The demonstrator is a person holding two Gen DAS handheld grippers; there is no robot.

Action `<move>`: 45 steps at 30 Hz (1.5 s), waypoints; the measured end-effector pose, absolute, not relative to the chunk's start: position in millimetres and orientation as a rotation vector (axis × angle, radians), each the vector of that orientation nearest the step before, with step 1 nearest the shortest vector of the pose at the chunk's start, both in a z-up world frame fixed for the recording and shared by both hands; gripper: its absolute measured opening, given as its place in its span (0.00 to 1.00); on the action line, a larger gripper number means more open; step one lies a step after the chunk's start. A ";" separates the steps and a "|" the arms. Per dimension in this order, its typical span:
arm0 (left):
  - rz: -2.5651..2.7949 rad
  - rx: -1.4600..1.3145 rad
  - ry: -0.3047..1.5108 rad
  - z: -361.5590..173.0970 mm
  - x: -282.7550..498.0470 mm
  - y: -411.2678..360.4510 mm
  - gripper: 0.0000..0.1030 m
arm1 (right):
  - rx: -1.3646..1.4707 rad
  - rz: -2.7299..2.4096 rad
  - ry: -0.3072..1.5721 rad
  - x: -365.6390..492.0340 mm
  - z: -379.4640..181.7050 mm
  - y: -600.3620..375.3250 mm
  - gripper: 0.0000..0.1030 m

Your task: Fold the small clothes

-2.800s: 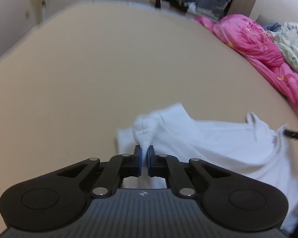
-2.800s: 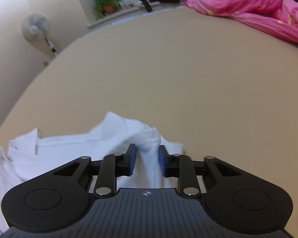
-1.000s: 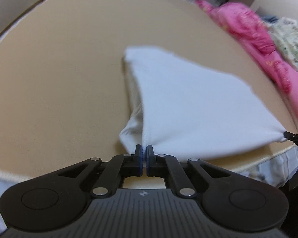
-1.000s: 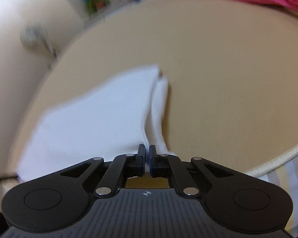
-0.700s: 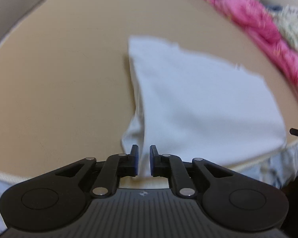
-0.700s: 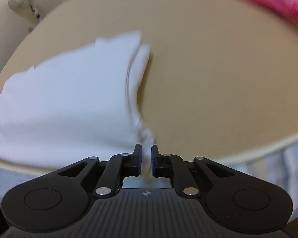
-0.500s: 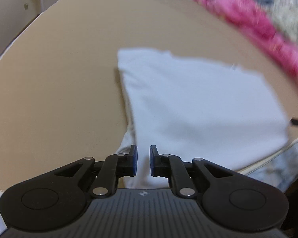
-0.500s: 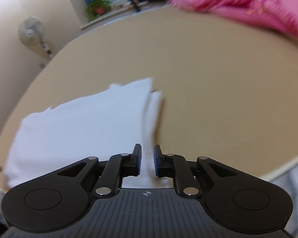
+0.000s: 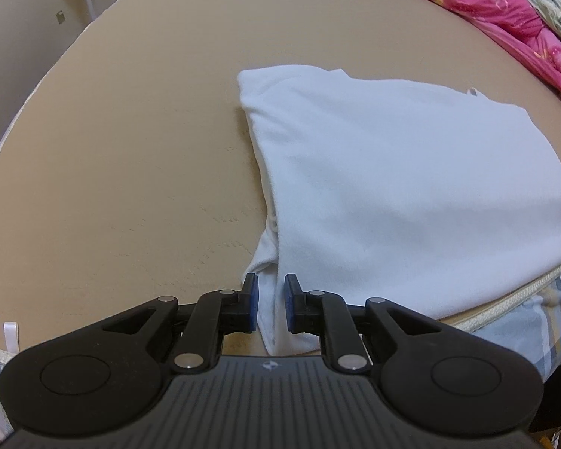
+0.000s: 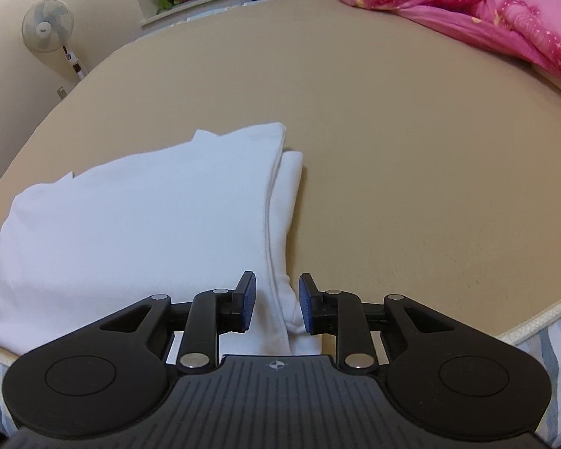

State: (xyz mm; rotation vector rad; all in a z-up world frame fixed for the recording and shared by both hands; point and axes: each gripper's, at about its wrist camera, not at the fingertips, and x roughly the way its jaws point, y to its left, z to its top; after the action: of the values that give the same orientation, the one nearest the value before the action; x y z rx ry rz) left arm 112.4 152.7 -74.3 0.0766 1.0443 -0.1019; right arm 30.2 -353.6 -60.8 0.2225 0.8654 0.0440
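The white knit garment (image 9: 411,172), folded over on itself into a broad slab, lies flat on the tan bed (image 9: 131,149), with its near hem right at the piped edge of the mattress. From where I'm steering, its long axis runs side to side, between my two tools; its short axis runs away from me toward the far fold. In the left wrist view the cloth spreads to the right and ahead, and its left near corner sits between the blue pads of the left hand-held gripper (image 9: 271,308). In the right wrist view the same garment (image 10: 138,232) spreads to the left, and its right near corner, where a doubled hem and an under-layer peek out, lies between the pads of the right hand-held gripper (image 10: 275,307).

Both sets of jaws are opening. Cloth is between them on each side, but I see a gap at the pads, so I judge neither is clamped on it now. The right one stands a little wider apart than the left.

Neither hand is nearer; each sits over its own corner. My reading is that one fold is laid, and any next fold would go along that long axis, one end carried across toward the other.

The pink quilted blanket (image 10: 467,11) is well apart, at the far right of the bed.
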 end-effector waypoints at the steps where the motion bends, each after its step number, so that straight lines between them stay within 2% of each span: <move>1: -0.100 0.073 1.042 -71.4 111.8 157.9 0.15 | 0.222 0.042 0.863 30.5 -61.1 -351.6 0.26; 11: -0.144 0.032 0.909 -37.8 93.7 147.8 0.16 | 0.210 0.027 0.842 47.5 -60.0 -339.9 0.26; 17: -0.100 0.053 0.992 -54.4 110.3 138.5 0.16 | 0.142 -0.033 0.941 61.8 -82.1 -332.4 0.29; 20: -0.029 0.092 1.077 -68.7 116.3 140.1 0.16 | 0.151 -0.056 0.917 60.6 -79.2 -332.1 0.30; 24: -0.040 0.043 1.073 -64.7 116.9 145.7 0.16 | 0.171 -0.064 0.878 57.0 -72.8 -337.1 0.30; 25: -0.037 0.057 1.096 -69.1 118.4 145.4 0.18 | 0.163 -0.077 0.920 60.0 -79.4 -338.6 0.32; 26: -0.041 0.066 1.122 -73.3 119.2 145.0 0.18 | 0.168 -0.082 0.963 62.9 -87.4 -341.2 0.40; 27: -0.044 0.066 1.124 -72.8 118.6 145.1 0.19 | 0.180 -0.098 0.963 62.4 -88.6 -342.9 0.42; 32: -0.002 -0.069 0.989 -36.2 101.9 177.4 0.23 | 0.179 -0.131 0.782 35.4 -53.2 -332.9 0.41; 37: 0.068 -0.148 0.914 -12.2 75.2 224.8 0.25 | 0.104 -0.041 0.594 -12.0 -27.5 -272.8 0.41; 39: 0.095 -0.161 0.910 -7.5 66.0 238.8 0.25 | 0.089 0.025 0.545 -30.1 -22.5 -239.5 0.34; 41: 0.107 -0.176 0.903 -6.1 56.3 251.9 0.25 | 0.090 0.129 0.512 -44.4 -18.6 -199.9 0.09; 45: 0.124 -0.213 0.887 -0.8 42.0 272.0 0.26 | 0.055 0.318 0.528 -54.8 -23.9 -115.8 0.09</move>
State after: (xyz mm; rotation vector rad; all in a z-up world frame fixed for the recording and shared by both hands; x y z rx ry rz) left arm 42.0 272.0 -0.8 -0.2126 0.8870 0.1240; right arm -54.8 -115.8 -23.9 0.0549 0.5276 0.3177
